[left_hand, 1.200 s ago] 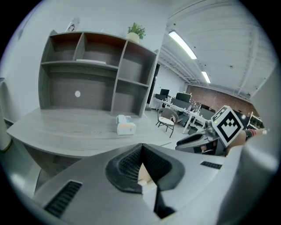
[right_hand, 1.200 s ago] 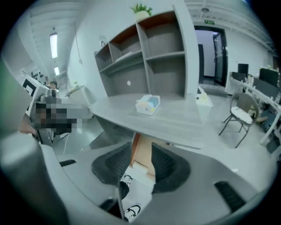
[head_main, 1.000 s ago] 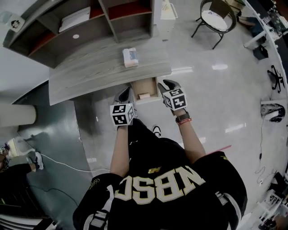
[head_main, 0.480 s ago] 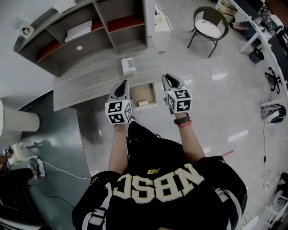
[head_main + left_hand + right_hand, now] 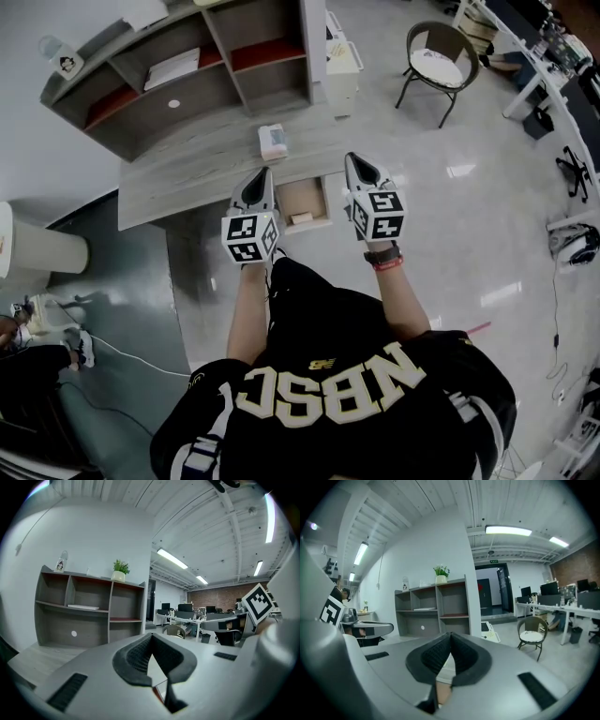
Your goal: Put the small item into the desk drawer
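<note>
A grey shelf unit (image 5: 197,70) stands against the white wall (image 5: 93,531), a potted plant (image 5: 120,569) on top. Strip lights (image 5: 508,530) gleam off the glossy floor (image 5: 469,225) near a round chair (image 5: 437,58).

Desk (image 5: 206,159): grey wood-grain top, matt.
Drawer (image 5: 302,199), at the desk's front edge: pale, bare-looking wood inside.
Shelf unit (image 5: 187,70), behind the desk: the same grey wood grain, matt; some boards red.
Floor (image 5: 450,234), right of the desk: pale, smooth, high gloss, mirroring lights.
Chair (image 5: 436,56), well right of the desk: thin dark metal frame, pale seat pad.
Left gripper (image 5: 151,635): smooth matt grey plastic shell; pads (image 5: 136,656) black, ribbed, rubbery.
Shirt (image 5: 328,375): black cloth, pale lettering.
</note>
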Demonstrator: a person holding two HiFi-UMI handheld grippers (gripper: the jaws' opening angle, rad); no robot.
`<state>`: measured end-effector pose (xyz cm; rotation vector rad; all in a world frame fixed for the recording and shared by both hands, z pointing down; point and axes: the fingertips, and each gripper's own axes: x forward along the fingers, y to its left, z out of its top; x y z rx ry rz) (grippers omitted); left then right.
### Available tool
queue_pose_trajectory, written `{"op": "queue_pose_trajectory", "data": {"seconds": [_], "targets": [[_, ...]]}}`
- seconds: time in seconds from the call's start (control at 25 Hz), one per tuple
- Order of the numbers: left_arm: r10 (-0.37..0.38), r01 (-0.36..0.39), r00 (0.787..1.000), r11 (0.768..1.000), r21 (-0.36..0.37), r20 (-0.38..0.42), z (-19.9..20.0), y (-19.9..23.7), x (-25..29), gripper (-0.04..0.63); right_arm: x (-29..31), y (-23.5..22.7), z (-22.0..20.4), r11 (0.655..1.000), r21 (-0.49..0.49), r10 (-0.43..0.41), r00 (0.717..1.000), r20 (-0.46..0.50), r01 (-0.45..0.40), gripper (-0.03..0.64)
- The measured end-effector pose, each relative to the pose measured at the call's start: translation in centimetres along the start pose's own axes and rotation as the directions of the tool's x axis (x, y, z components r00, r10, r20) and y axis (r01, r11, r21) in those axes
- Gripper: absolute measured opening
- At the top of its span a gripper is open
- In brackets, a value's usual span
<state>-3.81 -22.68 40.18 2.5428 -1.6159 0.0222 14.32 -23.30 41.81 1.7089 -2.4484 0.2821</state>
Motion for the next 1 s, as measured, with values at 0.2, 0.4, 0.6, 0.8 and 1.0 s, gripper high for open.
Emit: {"op": "queue_pose_trajectory", "data": {"seconds": [0.2, 0.4, 0.6, 0.8, 1.0], "targets": [[0.014, -0.014, 1.000, 1.000, 0.023, 0.024, 1.1, -0.3, -1.0, 0.012, -0.6, 0.4, 1.0, 1.000, -0.010, 0.005, 1.000, 0.029, -0.004, 0.008], [0.016, -0.018, 0.999, 0.999, 0.035, 0.042, 1.8, -0.7, -1.5, 0.012, -0.9, 1.3, 1.3, 0.999, -0.004, 0.043, 0.998, 0.043, -0.043, 0.008], [-0.005, 0.003, 0.999, 0.999, 0.039, 0.035, 1.6, -1.9, -1.7, 0.012, -1.7, 1.0, 1.7, 0.999, 0.004, 0.035, 0.997, 0.066, -0.036, 0.008], [-0.005, 0.004, 1.000, 0.999, 0.047, 0.018, 1.3, -2.0, -1.8, 0.012, -0.8, 1.4, 0.6, 0.998, 0.006, 0.059, 0.998, -0.003, -0.059, 0.008], [-0.074, 0.075, 0.996, 0.997, 0.021, -0.046, 0.0, -2.1, -0.6, 0.012, 3.7, 3.3, -1.4, 0.985, -0.022, 0.168, 0.974, -0.149, -0.173, 0.008]]}}
